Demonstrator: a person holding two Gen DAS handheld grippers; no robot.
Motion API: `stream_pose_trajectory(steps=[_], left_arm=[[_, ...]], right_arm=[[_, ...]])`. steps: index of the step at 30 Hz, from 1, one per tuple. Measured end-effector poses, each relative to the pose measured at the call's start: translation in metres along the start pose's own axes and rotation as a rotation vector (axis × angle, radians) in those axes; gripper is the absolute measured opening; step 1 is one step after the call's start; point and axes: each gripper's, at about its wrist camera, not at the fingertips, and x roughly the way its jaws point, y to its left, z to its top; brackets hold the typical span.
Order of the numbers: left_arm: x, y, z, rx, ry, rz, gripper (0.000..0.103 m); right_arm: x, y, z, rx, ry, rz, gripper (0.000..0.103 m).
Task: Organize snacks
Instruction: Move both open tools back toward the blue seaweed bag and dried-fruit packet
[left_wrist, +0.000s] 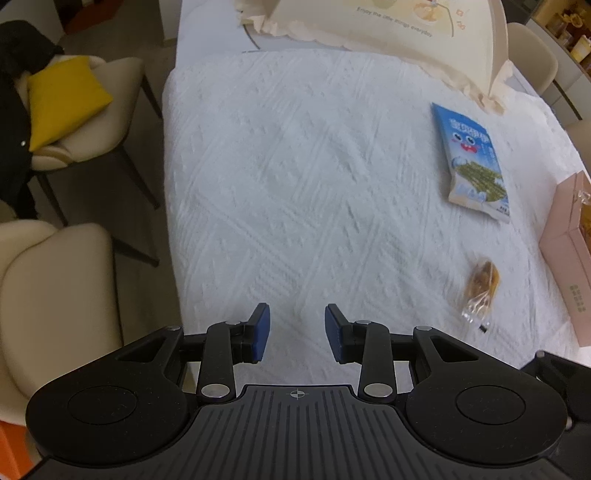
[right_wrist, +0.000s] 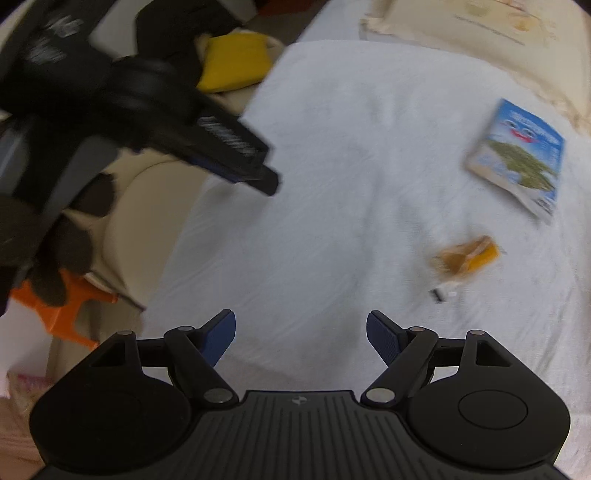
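A blue seaweed snack packet (left_wrist: 472, 162) lies flat on the white tablecloth at the right; it also shows in the right wrist view (right_wrist: 517, 158). A small clear-wrapped golden pastry (left_wrist: 480, 288) lies nearer, seen blurred in the right wrist view (right_wrist: 465, 256). A pink box (left_wrist: 569, 254) with wrapped snacks inside sits at the right edge. My left gripper (left_wrist: 297, 332) is open and empty over the near cloth; it also appears at the left of the right wrist view (right_wrist: 236, 162). My right gripper (right_wrist: 301, 339) is open and empty, left of the pastry.
A cream mesh food cover (left_wrist: 424, 33) stands at the table's far end. Beige chairs (left_wrist: 55, 280) line the left side, one with a yellow cushion (left_wrist: 62, 99) and black jacket. An orange object (right_wrist: 66, 310) sits low at the left. White tablecloth (left_wrist: 295, 184) covers the table.
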Motion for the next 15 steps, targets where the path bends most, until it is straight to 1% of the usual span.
stream_pose_trajectory(steps=[4, 8, 11, 15], left_arm=[[-0.002, 0.001, -0.003, 0.002, 0.002, 0.004, 0.037], [-0.004, 0.002, -0.006, -0.003, -0.003, 0.0, 0.037], [-0.003, 0.004, -0.007, -0.017, -0.003, 0.005, 0.037], [-0.006, -0.001, -0.007, -0.017, -0.016, 0.001, 0.037]], right_arm=[[-0.001, 0.017, -0.002, -0.053, -0.008, -0.003, 0.079], [0.003, 0.02, -0.004, -0.073, -0.003, -0.056, 0.079], [0.004, 0.014, -0.004, -0.069, -0.004, -0.073, 0.079], [-0.002, -0.001, -0.002, -0.064, -0.035, -0.125, 0.08]])
